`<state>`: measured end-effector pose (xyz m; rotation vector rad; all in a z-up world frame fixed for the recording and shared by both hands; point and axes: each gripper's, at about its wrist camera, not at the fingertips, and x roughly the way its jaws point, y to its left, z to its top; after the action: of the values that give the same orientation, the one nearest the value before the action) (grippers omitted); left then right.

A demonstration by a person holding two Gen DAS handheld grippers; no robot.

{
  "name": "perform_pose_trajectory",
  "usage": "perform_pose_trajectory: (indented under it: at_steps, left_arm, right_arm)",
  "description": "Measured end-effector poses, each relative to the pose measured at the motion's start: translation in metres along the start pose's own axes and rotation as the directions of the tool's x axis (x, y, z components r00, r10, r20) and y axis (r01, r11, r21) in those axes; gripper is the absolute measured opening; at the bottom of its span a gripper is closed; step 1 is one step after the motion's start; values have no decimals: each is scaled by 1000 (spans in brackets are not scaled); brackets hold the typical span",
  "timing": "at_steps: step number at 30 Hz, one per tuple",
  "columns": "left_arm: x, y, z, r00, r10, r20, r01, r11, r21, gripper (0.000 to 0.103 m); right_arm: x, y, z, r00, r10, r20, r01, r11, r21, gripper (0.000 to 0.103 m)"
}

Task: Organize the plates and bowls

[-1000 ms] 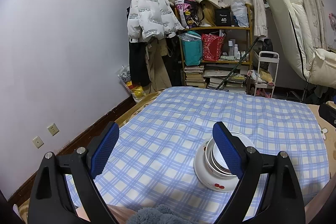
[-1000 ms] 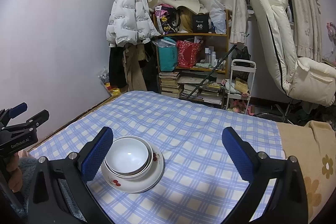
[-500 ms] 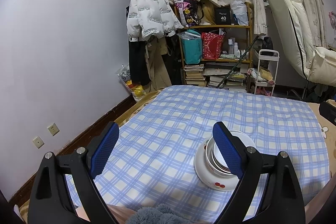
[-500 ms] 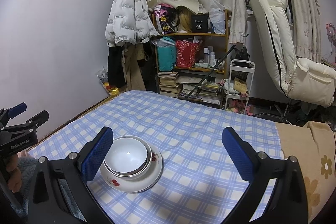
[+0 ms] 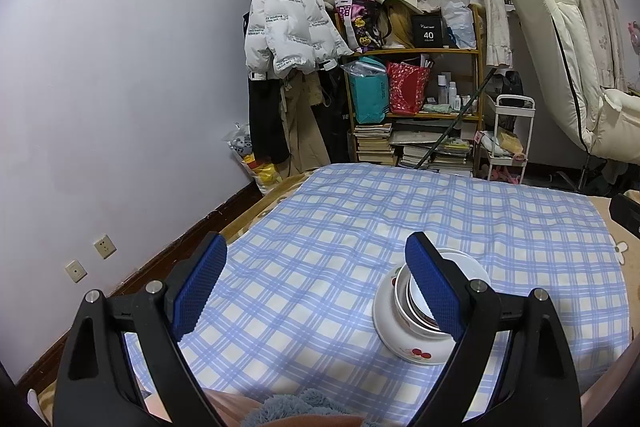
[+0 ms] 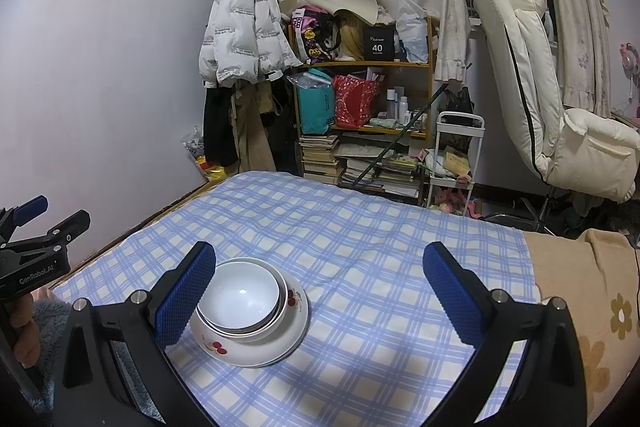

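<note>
A white plate with a cherry print lies on the blue checked cloth, with nested bowls stacked in it, a white one on top. My right gripper is open above the cloth; its left finger stands just beside the stack, nothing between the pads. In the left wrist view the same plate and bowls sit partly behind the right finger of my left gripper. It is open and empty, with the stack outside its jaws. The left gripper also shows at the right wrist view's left edge.
The cloth covers a low surface that meets the wall on the left. A beige flowered blanket lies at its right side. Beyond the far edge stand a cluttered shelf, a small white cart and a cream recliner.
</note>
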<state>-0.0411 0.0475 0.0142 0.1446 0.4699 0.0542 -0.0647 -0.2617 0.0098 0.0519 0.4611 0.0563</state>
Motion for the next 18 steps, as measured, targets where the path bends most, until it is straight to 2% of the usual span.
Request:
perform_pose_trajectory:
  at_steps: [18]
  left_arm:
    - [0,1,-1,1000,-1,-4,1,1000,5,90]
  right_arm:
    - [0,-1,1,1000,1,0,-1,1000,-3,103]
